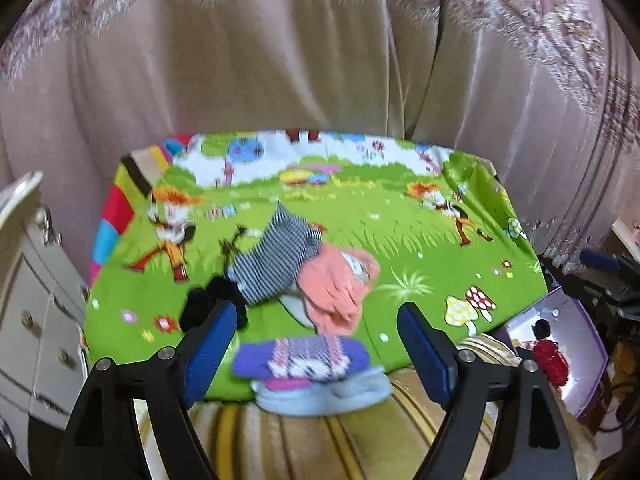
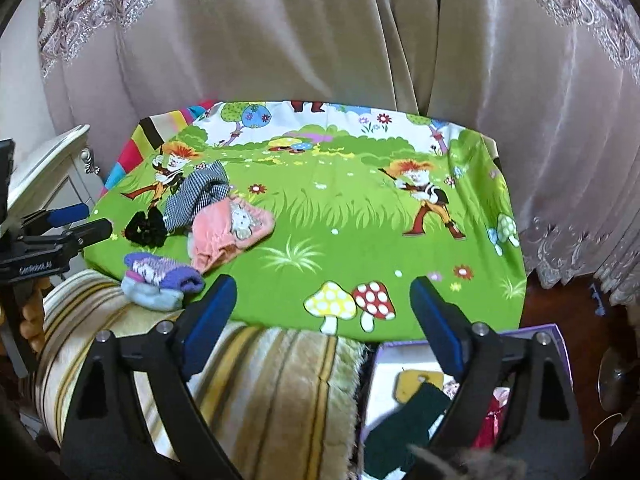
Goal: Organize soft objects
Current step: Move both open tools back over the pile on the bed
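The whole left wrist view is smeared with motion blur, the purple box (image 2: 532, 336) is cut by the right wrist view's bottom edge and partly hidden behind the right gripper (image 2: 322, 308), and its contents, beyond a dark green cloth (image 2: 404, 428), cannot be told.

A bright green cartoon cloth (image 2: 340, 216) with spotted red and yellow mushrooms carries a black-and-white checked garment (image 2: 192, 196), a salmon-pink one (image 2: 228, 236), black socks (image 2: 144, 230), and purple patterned socks (image 2: 164, 272) at its near edge.
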`<action>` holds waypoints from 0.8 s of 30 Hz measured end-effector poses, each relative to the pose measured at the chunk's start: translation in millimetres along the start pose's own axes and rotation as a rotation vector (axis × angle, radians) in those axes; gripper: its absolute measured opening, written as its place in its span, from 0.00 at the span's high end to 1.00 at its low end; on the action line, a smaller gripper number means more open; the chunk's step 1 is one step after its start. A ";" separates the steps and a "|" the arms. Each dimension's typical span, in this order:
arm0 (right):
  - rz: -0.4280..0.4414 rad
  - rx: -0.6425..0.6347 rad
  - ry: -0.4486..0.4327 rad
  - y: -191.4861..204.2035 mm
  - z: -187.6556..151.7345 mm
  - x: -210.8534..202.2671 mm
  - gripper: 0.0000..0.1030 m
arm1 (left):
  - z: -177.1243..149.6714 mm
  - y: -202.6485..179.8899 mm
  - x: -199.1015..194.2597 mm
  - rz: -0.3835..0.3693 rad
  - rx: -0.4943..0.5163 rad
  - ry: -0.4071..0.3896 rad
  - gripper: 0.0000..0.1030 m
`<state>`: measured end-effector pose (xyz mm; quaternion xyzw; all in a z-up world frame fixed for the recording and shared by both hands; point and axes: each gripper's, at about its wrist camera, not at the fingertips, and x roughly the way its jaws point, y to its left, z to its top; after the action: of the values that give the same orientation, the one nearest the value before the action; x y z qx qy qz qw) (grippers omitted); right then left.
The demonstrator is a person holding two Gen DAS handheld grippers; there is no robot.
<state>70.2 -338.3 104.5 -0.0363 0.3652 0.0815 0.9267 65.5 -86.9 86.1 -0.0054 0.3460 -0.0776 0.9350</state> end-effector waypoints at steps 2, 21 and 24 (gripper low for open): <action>-0.031 -0.014 -0.010 7.7 4.9 2.5 0.09 | 1.3 6.5 2.4 0.032 0.012 0.010 0.19; 0.147 -0.069 0.083 55.1 29.6 63.5 0.07 | 5.0 93.2 51.6 0.086 -0.171 0.185 0.19; 0.157 -0.066 0.089 59.9 33.4 71.7 0.07 | 10.7 104.3 68.4 0.091 -0.214 0.238 0.19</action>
<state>133.6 -266.2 79.5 -0.0417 0.4047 0.1643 0.8986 138.4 5.5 43.4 -0.0797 0.4605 0.0022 0.8841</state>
